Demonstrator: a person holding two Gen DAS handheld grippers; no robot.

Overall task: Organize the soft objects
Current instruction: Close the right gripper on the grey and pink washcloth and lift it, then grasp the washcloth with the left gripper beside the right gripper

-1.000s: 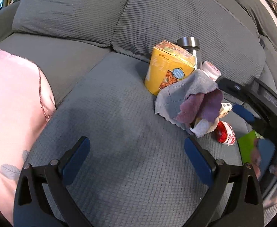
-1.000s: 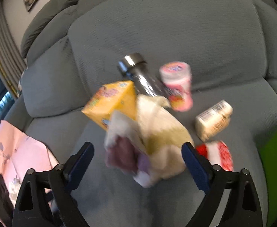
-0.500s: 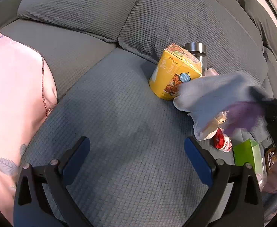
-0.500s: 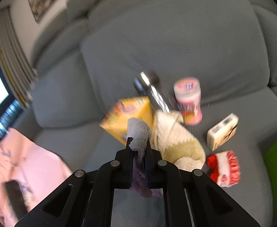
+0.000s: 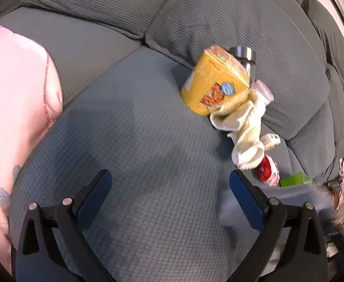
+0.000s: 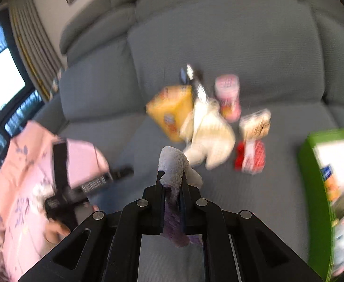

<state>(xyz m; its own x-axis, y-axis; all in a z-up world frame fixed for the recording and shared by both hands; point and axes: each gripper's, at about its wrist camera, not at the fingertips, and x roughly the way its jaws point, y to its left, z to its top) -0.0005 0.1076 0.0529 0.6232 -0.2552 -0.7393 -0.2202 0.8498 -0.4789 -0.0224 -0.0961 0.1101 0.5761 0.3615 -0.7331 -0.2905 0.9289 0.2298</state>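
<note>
Two claws | right claw (image 6: 172, 188) clamps one grey-purple cloth (image 6: 173, 164) | left claw (image 5: 169, 192) wide, empty | one cream towel (image 5: 244, 129)

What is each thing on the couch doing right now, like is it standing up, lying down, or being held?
Right gripper: shut on the grey and purple cloth.
Grey and purple cloth: pinched, lifted off the couch.
Left gripper: open, empty.
Cream towel: crumpled, draped against the yellow box.
Yellow box: tilted.
Steel bottle: leaning behind the box.
Pink jar: lying against the cushion.
Red packet: lying flat.
</note>
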